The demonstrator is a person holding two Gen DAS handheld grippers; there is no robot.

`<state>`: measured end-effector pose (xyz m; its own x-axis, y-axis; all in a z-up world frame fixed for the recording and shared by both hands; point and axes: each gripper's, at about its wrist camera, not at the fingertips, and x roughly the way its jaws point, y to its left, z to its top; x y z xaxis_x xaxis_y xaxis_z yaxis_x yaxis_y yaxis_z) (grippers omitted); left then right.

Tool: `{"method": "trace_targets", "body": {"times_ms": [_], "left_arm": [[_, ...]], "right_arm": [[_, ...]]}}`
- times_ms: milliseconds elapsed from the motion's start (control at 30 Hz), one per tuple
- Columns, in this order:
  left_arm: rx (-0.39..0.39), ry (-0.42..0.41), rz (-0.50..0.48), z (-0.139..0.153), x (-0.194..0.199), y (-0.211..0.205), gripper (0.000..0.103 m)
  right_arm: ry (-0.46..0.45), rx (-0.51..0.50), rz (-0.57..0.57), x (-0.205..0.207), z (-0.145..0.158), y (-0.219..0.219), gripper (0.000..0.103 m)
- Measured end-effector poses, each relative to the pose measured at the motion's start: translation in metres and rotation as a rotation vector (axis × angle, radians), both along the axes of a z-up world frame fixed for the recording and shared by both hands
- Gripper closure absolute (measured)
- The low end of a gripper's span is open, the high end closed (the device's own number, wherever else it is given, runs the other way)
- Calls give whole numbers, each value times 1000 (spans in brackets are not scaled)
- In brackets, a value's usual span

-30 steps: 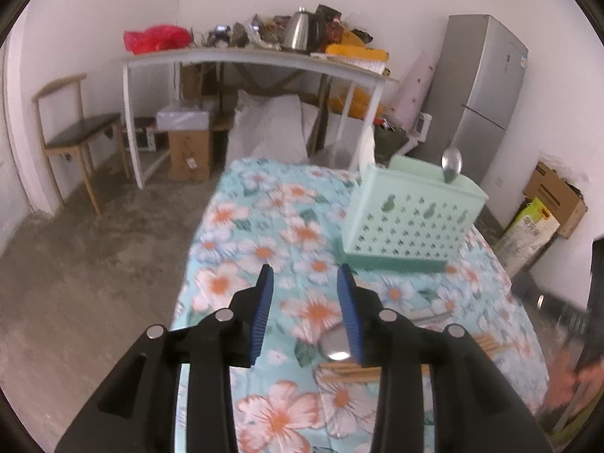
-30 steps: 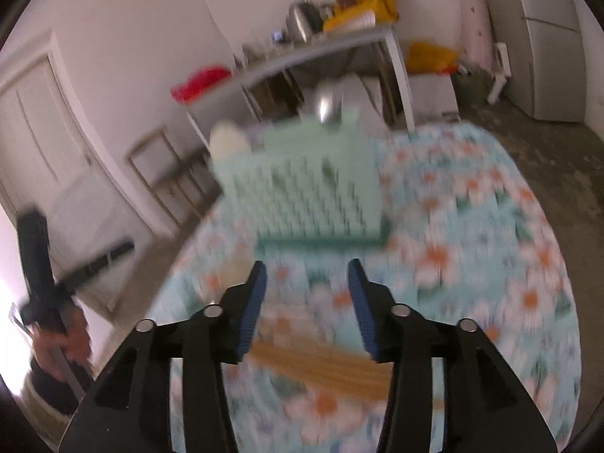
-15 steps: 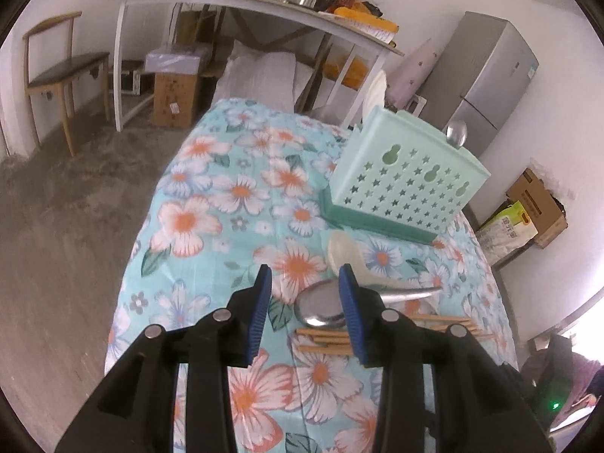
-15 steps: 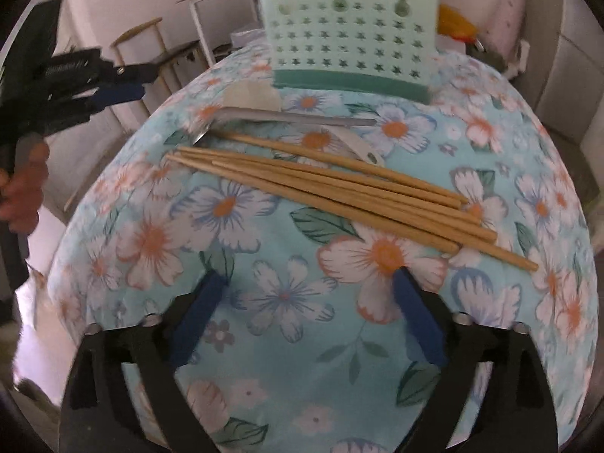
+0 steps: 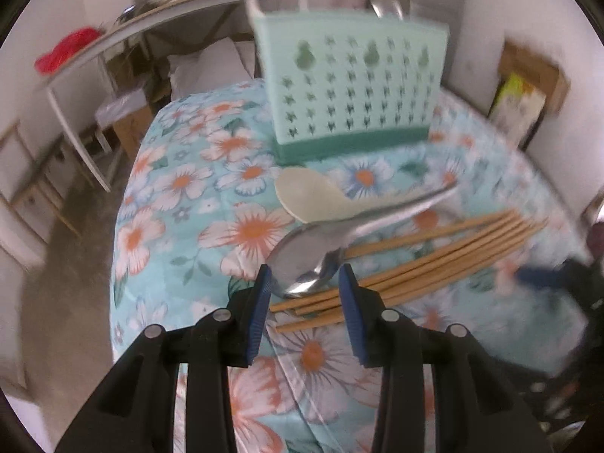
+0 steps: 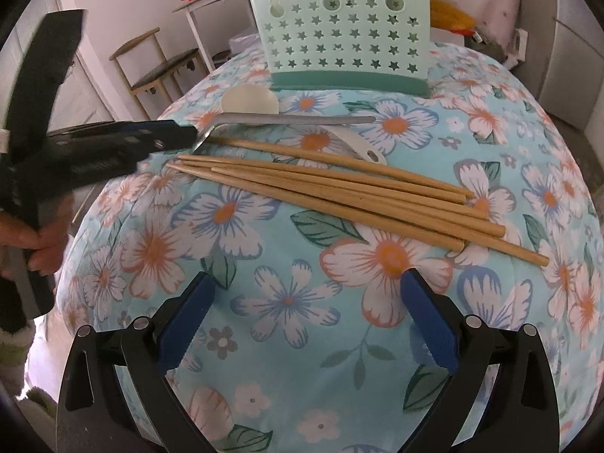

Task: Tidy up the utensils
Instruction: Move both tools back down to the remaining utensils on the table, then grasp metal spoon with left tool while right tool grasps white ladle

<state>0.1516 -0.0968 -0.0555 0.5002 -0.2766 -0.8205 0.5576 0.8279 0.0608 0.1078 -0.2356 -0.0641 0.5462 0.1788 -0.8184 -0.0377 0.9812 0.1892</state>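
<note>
On the floral tablecloth (image 6: 234, 234) lie several wooden chopsticks (image 6: 339, 188) (image 5: 434, 249), a metal spoon (image 5: 313, 253) (image 6: 294, 119) and a white rice paddle (image 5: 309, 196) (image 6: 249, 100). Behind them stands a mint green perforated utensil caddy (image 5: 351, 87) (image 6: 339, 37). My left gripper (image 5: 304, 283) (image 6: 181, 134) is low over the spoon's bowl. Its jaws stand partly apart on either side of the bowl, and no pad presses on it. My right gripper (image 6: 307, 302) hovers wide open just short of the chopsticks, holding nothing.
A person's hand (image 6: 41, 241) grips the left tool at the table's left edge. A wooden chair (image 6: 158, 64), a cluttered white table (image 5: 113, 45), cardboard boxes (image 5: 528, 87) and a fridge (image 6: 570, 56) stand around the table. The tablecloth drops off close on all sides.
The left gripper came down and forward to the spoon's bowl, rolling as it went. The right gripper's jaws spread wide, dropped toward the chopsticks, then held still.
</note>
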Motion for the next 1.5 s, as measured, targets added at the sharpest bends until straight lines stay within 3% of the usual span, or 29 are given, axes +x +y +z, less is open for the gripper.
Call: {"method": "trace_targets", "body": {"times_ms": [67,167,300,433,600,833,1100,1233,1333,1500], "left_arm": [[60,6,-24,-10,3,-6,68],[66,-5,-45,-9,6,-5,67],[41,-37,-46,0,9,1,80],[12,-54,-31,7,14,8,83],[-104,-28,20,8,25,21,90],[-241,60,69,1,36,33,87],[-198,80,84,-14,36,33,86],[-207,63,89,-14,36,34,94],[-222,35,77,-8,31,35,101],[-244,2,60,12,19,36,101]], "right_arm": [[-1,10,-2,1,0,-1,8],[-2,21,-1,2,1,-1,8],[-7,24,2,-2,0,-4,8],[-9,15,6,-3,0,-4,8],[-10,38,3,-3,0,-7,8],[-16,62,-2,-4,1,-10,8],[-22,83,-9,-3,1,-12,8],[-29,88,-12,-4,0,-14,8],[-43,107,-18,-6,0,-16,8],[-54,152,-27,-10,2,-22,8]]}}
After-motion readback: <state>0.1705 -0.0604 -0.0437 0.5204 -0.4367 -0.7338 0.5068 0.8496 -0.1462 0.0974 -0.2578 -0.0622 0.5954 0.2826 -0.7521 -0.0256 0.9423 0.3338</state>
